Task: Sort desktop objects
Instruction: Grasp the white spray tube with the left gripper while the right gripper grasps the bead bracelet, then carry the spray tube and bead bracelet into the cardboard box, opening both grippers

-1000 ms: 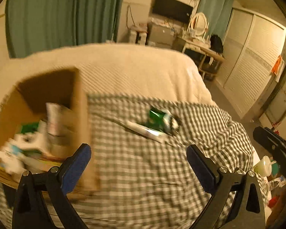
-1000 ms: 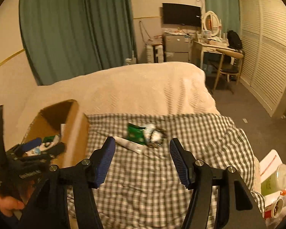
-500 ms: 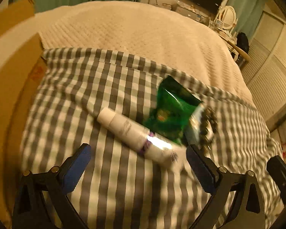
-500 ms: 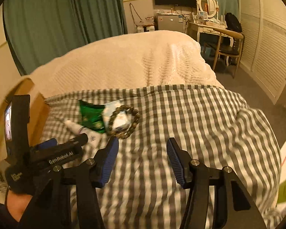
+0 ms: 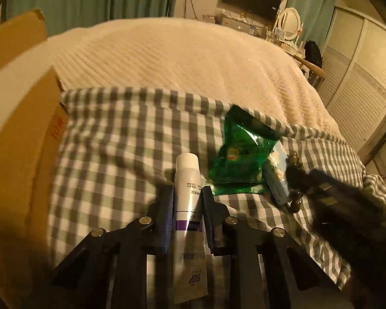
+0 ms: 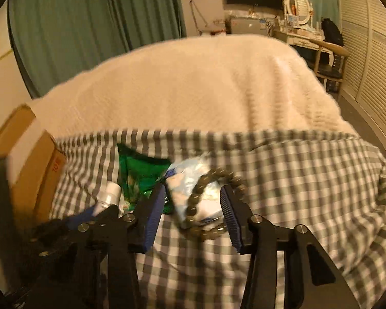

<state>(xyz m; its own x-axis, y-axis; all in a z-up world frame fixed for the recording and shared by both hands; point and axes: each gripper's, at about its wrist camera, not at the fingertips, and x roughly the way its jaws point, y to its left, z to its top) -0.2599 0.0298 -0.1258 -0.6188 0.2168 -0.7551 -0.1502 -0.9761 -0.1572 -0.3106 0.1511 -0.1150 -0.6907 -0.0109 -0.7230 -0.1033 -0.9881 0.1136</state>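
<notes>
On the grey checked cloth [image 5: 115,141] lies a white tube [image 5: 187,170], lengthwise between the fingers of my left gripper [image 5: 186,193]. Its jaws are closing and both pads touch the tube's sides. Right of it lie a green snack packet [image 5: 240,154] and a dark bead bracelet [image 5: 294,177]. My right gripper [image 6: 193,191] is low over the cloth with its jaws closing. The bracelet [image 6: 220,171] and the pale blue packet [image 6: 182,188] under it sit between its blue pads, which do not press on them. The green packet [image 6: 139,175] lies just left of it.
An open cardboard box [image 5: 18,128] stands at the left edge of the checked cloth, close to my left gripper. A cream blanket [image 6: 205,85] covers the bed beyond. A wooden chair [image 6: 329,61], a dressing table and louvred wardrobe doors are at the far right.
My left gripper came down from beside the box to the tube and its jaws went from wide to narrow around it. My right gripper dropped forward to the bracelet, its jaws narrowing.
</notes>
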